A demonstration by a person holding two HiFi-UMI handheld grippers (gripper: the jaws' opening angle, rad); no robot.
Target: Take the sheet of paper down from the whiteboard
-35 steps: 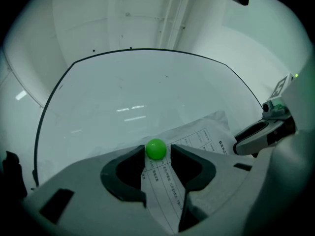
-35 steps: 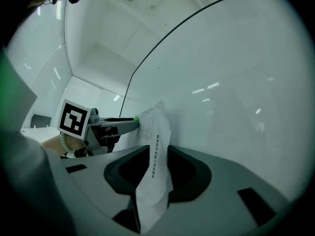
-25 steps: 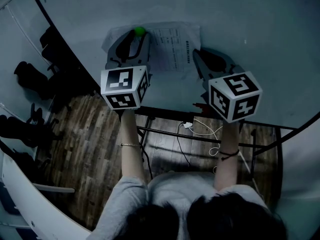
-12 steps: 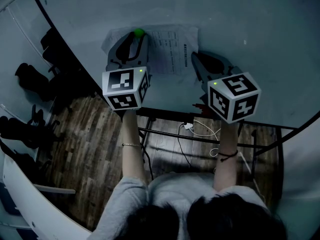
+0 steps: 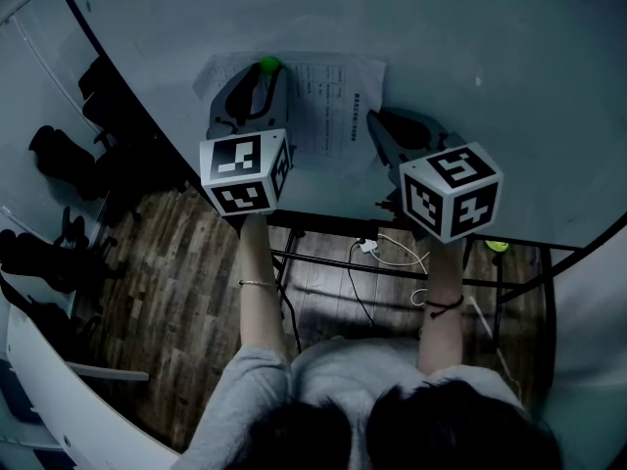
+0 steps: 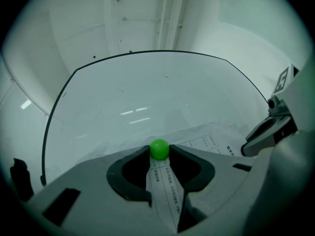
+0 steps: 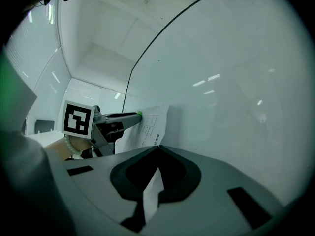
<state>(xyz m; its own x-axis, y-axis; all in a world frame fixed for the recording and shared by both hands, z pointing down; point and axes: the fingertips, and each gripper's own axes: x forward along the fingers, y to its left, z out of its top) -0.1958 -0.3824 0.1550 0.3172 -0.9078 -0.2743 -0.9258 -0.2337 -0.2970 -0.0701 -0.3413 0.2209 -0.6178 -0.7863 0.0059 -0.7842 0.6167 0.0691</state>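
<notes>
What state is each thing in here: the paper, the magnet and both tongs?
sheet of paper, up on the whiteboard, not yet taken down.
green magnet, on the paper, pinning it to the board.
left tongs, shut on the green magnet.
right tongs, shut on the sheet of paper's edge.

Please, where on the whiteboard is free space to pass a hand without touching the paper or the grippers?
Free: the whiteboard above the sheet of paper and to the right of the right gripper. Crowded: the sheet itself, with the left gripper closed on the green magnet and the right gripper pinching its right edge.
</notes>
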